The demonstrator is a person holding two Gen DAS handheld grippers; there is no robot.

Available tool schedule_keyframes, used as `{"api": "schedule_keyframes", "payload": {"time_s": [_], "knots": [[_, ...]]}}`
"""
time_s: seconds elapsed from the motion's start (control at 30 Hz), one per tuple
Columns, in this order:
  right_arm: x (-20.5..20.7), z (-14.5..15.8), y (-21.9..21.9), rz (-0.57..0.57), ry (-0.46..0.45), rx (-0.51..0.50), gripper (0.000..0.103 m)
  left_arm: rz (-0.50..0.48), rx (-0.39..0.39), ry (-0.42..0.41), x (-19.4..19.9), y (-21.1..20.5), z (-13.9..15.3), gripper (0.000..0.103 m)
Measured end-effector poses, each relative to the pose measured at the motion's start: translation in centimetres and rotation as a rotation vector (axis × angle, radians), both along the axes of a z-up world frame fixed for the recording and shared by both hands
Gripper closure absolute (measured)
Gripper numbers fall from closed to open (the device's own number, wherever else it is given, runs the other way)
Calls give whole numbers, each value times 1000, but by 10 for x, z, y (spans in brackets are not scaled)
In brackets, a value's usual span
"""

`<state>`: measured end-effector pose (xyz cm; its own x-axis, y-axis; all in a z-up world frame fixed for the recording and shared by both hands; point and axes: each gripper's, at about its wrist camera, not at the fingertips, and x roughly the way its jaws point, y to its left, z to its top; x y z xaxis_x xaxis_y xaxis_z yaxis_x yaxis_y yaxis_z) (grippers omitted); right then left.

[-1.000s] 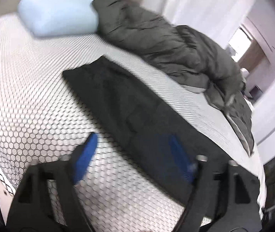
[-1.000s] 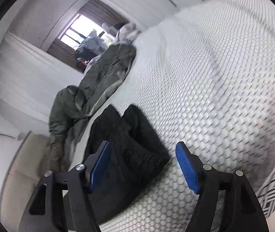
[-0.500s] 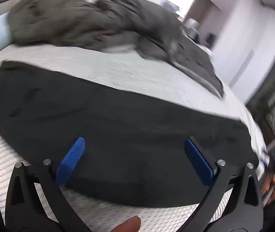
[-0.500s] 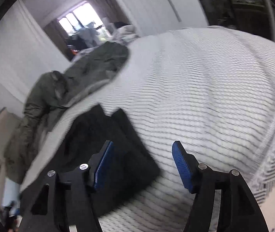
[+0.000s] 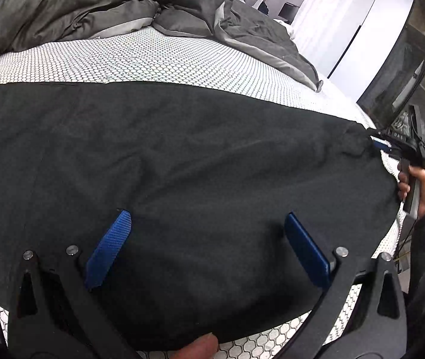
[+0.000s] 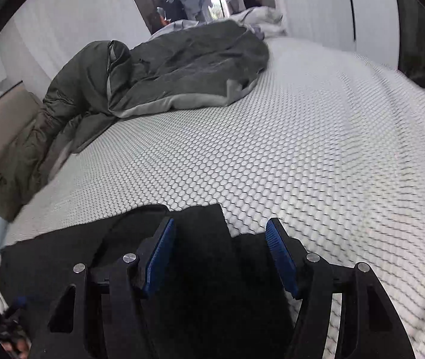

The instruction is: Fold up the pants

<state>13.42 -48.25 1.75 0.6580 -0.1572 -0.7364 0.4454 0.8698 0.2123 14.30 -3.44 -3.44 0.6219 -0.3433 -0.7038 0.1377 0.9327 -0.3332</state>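
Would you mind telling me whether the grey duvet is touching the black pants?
Apart. The left wrist view shows a strip of bare honeycomb mattress between the grey duvet and the black pants.

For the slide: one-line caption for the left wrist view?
Open left gripper hovers over black pants spread flat on the honeycomb-patterned bed; right gripper at the far end.

Black pants (image 5: 182, 164) lie spread flat lengthwise, slightly wrinkled, hems side by side.
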Motion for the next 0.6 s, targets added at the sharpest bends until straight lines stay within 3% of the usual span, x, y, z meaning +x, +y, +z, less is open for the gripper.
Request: {"api": "schedule_keyframes", "payload": {"time_s": [0.03,0.13,0.2,0.3,0.37,0.5,0.6], "knots": [[0,-2,-1,7,6,-2,40,-1,22,2,-1,-3,0,1],[12,-14,0,45,52,4,64,0,74,7,6,-1,-3,1],[13,-19,0,63,61,-2,68,2,96,8,5,-2,-5,1],[8,-17,0,72,42,0,79,2,96,10,6,-1,-6,1],[-2,-11,-2,56,-2,14,95,3,94,10,6,-1,-6,1],[-20,-1,-14,55,-102,104,96,2,99,9,6,0,-6,1],[-24,-5,-17,64,-78,123,88,2,97,8,6,0,-7,1]]}}
